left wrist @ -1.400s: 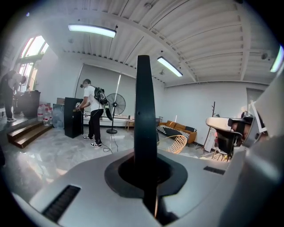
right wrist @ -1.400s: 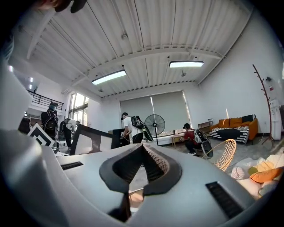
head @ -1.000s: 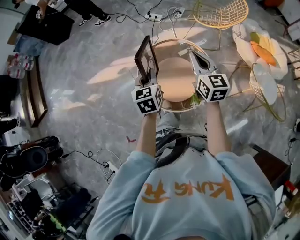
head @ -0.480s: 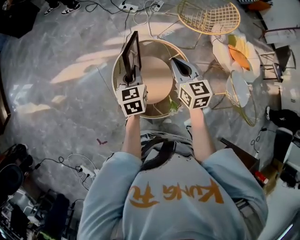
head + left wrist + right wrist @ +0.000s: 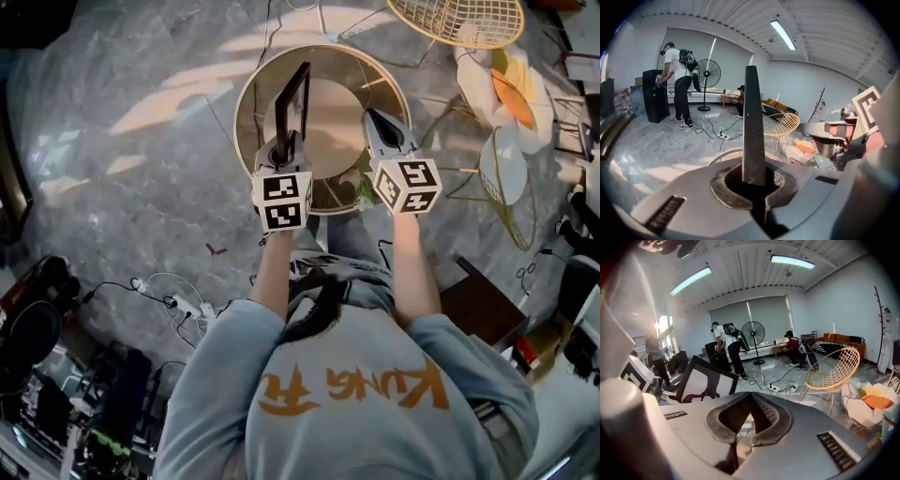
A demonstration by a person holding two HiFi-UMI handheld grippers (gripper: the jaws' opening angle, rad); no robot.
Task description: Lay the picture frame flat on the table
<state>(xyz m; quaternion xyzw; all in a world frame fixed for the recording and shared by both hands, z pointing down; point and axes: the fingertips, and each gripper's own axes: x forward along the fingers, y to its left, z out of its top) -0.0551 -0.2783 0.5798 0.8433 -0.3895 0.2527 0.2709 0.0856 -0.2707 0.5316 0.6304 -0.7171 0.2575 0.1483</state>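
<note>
Left claw clamps the upright picture frame.

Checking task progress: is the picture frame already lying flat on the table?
No, the picture frame stands upright, its lower edge clamped in the left hand-held gripper.

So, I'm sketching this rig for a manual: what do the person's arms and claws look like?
The left claw and right claw are grey, tapering to points, with dark ribbed pads. Each carries a white cube with black square markers. Light blue sleeves leave the forearms bare.
</note>
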